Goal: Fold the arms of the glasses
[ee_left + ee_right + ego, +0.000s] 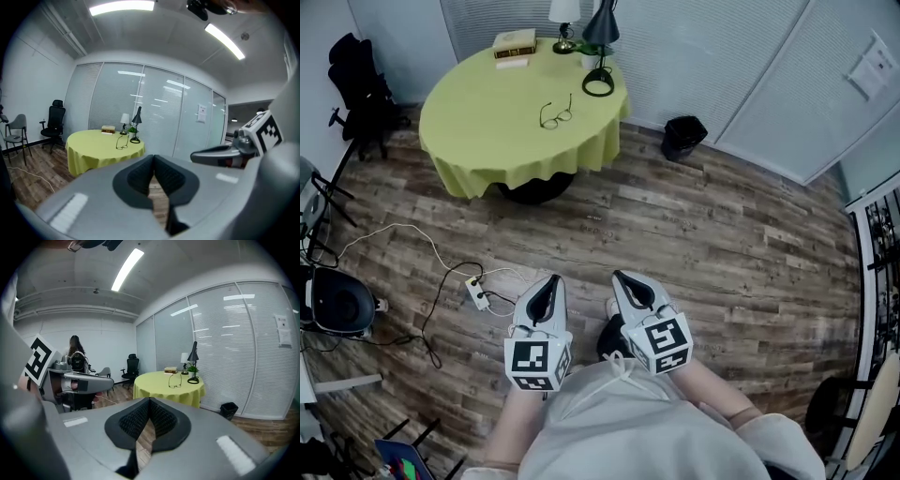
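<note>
Head view: the left gripper point(550, 279) and right gripper point(620, 276) hang side by side low in the frame, above a wood-plank floor point(741, 244). Each pair of jaws is drawn together to a point with nothing between them. The person holding them is cut off at the bottom edge, and only pale sleeves point(727, 398) show. The thin wire-framed glasses point(555, 113) lie well apart from both grippers on a round desk point(478, 122) draped in yellow-green cloth. Their arms look stretched out from the round lenses, though they are too small to be sure. Stacked books point(515, 44), a white-shaded lamp point(564, 17) clipped by the top edge and a black desk lamp point(600, 56) crowd the desk's far rim. A black bin point(683, 136) stands by the wall, and a white power strip point(477, 292) trails cables across the floor.

Left gripper view: ribbed dark pads meet at their tips in a smooth grey shell, leaving a sliver of floor showing below. The glasses are a faint loop on the distant desk. A black office chair point(54, 123) stands against the slatted glass wall.

Right gripper view: the textured pads again meet, empty. The glasses lie near the lamps, and their detail is hard to make out. A person point(76, 357) stands in the background, partly hidden behind the left gripper.
</note>
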A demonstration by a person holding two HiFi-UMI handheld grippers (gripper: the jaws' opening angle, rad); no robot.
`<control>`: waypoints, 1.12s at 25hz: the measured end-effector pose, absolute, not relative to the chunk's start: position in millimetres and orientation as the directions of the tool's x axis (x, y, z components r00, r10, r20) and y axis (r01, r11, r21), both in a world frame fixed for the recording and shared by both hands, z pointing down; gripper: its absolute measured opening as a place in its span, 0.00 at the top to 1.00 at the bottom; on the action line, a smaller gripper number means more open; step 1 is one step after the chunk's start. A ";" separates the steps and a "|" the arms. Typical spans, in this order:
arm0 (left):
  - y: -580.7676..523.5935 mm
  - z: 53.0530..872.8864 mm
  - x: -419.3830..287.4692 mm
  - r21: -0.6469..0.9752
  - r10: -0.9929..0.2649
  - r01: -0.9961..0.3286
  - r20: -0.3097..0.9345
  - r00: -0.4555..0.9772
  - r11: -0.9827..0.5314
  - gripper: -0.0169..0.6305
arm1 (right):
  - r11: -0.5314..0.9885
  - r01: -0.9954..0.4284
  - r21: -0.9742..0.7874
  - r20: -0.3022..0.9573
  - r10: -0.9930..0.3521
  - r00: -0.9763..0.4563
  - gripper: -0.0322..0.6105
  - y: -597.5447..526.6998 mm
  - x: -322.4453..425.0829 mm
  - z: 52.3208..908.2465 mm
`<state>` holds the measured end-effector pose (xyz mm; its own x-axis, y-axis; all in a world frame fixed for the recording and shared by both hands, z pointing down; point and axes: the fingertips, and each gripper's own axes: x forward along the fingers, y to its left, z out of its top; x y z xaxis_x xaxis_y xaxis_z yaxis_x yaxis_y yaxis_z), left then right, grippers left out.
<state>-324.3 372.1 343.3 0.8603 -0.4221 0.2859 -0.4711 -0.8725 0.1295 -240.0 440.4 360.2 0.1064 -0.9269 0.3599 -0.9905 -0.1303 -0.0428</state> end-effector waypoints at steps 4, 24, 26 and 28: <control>349.6 341.5 -267.4 0.127 -0.458 -0.509 0.295 0.839 -0.851 0.96 | -0.099 -0.994 -0.050 0.359 -0.930 0.075 0.95 416.5 -176.6 358.6; 231.5 366.0 -64.2 0.122 -0.560 -0.625 0.336 0.757 -0.771 0.96 | -0.008 -0.996 -0.086 0.410 -0.911 -0.028 0.95 300.6 55.5 387.7; 207.2 373.9 -54.0 0.133 -0.563 -0.631 0.340 0.753 -0.764 0.96 | 0.003 -0.997 -0.081 0.423 -0.906 -0.037 0.95 277.5 64.1 395.9; 180.5 380.0 -40.4 0.148 -0.563 -0.634 0.342 0.753 -0.759 0.96 | 0.009 -0.997 -0.073 0.437 -0.899 -0.040 0.95 252.2 75.4 402.1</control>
